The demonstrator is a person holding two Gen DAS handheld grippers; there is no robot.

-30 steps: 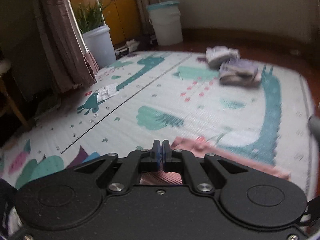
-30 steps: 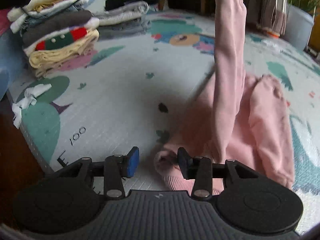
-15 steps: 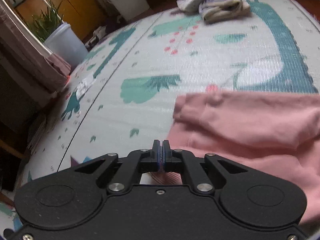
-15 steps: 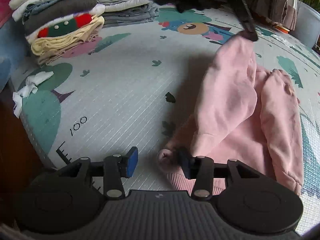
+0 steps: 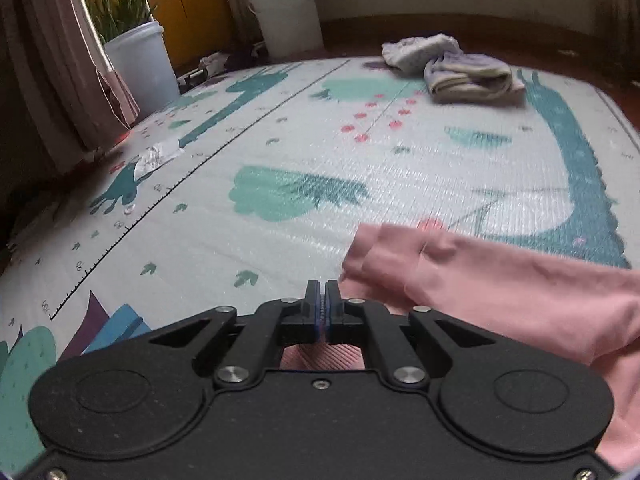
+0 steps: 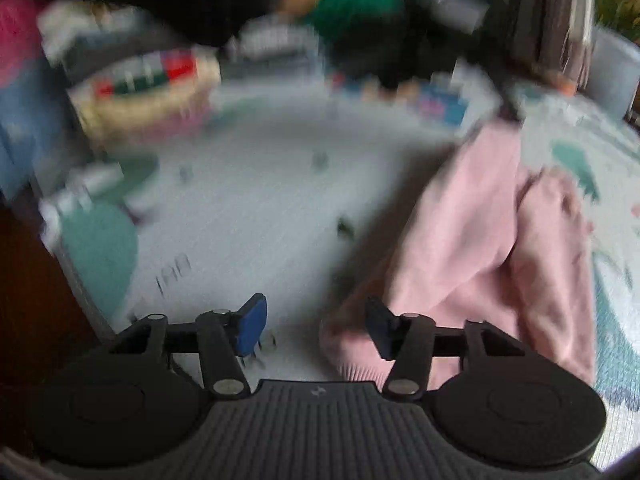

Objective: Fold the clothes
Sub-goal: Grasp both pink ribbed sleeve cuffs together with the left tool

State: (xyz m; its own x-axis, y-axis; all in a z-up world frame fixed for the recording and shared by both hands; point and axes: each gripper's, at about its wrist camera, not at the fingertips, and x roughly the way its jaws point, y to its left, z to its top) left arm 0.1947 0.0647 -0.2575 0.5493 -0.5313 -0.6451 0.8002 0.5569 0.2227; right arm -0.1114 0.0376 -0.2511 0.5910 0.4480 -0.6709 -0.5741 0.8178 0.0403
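Note:
A pink sweatshirt [image 5: 500,292] lies on the printed play mat [image 5: 280,140], spreading to the right of my left gripper [image 5: 323,300]. That gripper is shut, and the ribbed pink cuff shows just under its closed jaws. In the blurred right wrist view the sweatshirt [image 6: 472,240] lies right of centre, one sleeve slanting up to a dark shape at its far end. My right gripper [image 6: 316,320] hangs low over the mat. Its jaws are opening. A pink cuff edge lies between them beside the right finger [image 6: 380,328], and neither pad presses on it.
Two folded garments [image 5: 468,76] sit at the mat's far side, near a white bucket [image 5: 286,12], a potted plant [image 5: 140,64] and a curtain [image 5: 68,60]. A paper scrap [image 5: 156,156] lies at the left. Stacked folded clothes [image 6: 148,92] stand at the far left.
My left gripper has come down toward the mat with the sleeve, which stood upright and now slants low. The right jaws have spread wider, and that view has blurred.

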